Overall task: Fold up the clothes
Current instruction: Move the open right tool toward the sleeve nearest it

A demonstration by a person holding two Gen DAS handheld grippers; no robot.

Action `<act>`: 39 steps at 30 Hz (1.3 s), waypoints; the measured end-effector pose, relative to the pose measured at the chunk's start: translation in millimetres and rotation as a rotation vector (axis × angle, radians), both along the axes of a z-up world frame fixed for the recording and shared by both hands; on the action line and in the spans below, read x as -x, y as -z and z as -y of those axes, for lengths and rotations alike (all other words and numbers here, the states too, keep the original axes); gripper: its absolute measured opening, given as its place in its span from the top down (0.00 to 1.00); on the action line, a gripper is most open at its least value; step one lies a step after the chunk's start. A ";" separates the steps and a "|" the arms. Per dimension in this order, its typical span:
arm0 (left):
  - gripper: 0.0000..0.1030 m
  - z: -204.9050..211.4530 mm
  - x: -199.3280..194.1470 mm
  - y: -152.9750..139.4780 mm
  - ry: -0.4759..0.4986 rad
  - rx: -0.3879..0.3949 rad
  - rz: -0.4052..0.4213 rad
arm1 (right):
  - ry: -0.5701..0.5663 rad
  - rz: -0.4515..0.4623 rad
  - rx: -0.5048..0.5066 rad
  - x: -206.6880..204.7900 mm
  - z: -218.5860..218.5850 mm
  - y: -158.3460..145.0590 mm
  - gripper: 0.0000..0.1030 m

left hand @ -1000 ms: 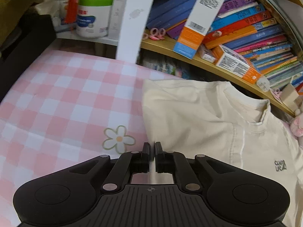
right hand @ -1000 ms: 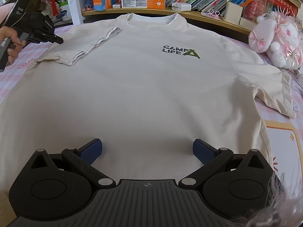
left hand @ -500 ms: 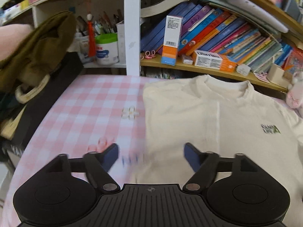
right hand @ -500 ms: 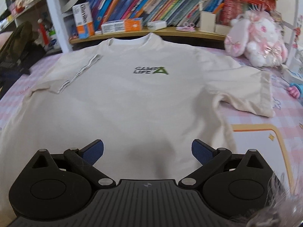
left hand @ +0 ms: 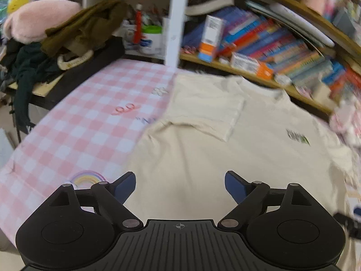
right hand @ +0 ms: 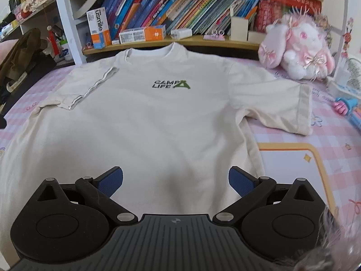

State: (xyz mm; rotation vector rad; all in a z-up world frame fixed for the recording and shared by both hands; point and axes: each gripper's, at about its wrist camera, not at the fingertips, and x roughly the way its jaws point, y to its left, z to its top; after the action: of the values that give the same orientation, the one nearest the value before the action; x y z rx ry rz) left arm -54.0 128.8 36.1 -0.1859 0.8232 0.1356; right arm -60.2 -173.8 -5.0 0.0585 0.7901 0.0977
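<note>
The cream T-shirt (right hand: 158,122) is lying flat on the checked cloth (left hand: 74,131), collar away — one sleeve (right hand: 279,106) unfolded, lying nearer the right gripper (right hand: 176,180), whose jaws are standing wide and empty. The left gripper (left hand: 180,185) is opening, holding nothing.

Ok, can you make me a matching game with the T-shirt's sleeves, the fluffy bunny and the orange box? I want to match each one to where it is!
Things:
1. Left sleeve of the cream cotton T-shirt
2. Right sleeve of the T-shirt
3. Fluffy pink and white plush bunny
4. Long flat orange and white cardboard box

Places:
A. Lying on the wooden shelf
B. Spread flat on the pink checked cloth
C. Folded over the shirt's chest
D. Sitting beyond the spread sleeve

Pairs: 1-C, 2-B, 3-D, 4-A
</note>
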 end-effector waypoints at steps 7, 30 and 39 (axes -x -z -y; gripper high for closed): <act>0.14 9.9 25.3 3.4 0.113 -0.037 -0.003 | 0.058 0.024 -0.020 22.9 -19.4 -14.5 0.02; 0.13 5.1 48.7 21.4 0.221 0.148 -0.018 | 0.158 0.035 0.124 96.9 -52.8 -28.3 0.01; 0.13 39.6 29.3 20.6 0.135 0.117 -0.035 | 0.122 0.042 0.092 72.8 -18.4 -23.3 0.01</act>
State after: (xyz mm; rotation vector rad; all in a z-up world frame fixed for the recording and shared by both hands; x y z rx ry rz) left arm -83.3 89.2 15.5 -0.2382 0.8764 -0.0364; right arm -133.0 -155.4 18.3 0.0176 0.7464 -0.0523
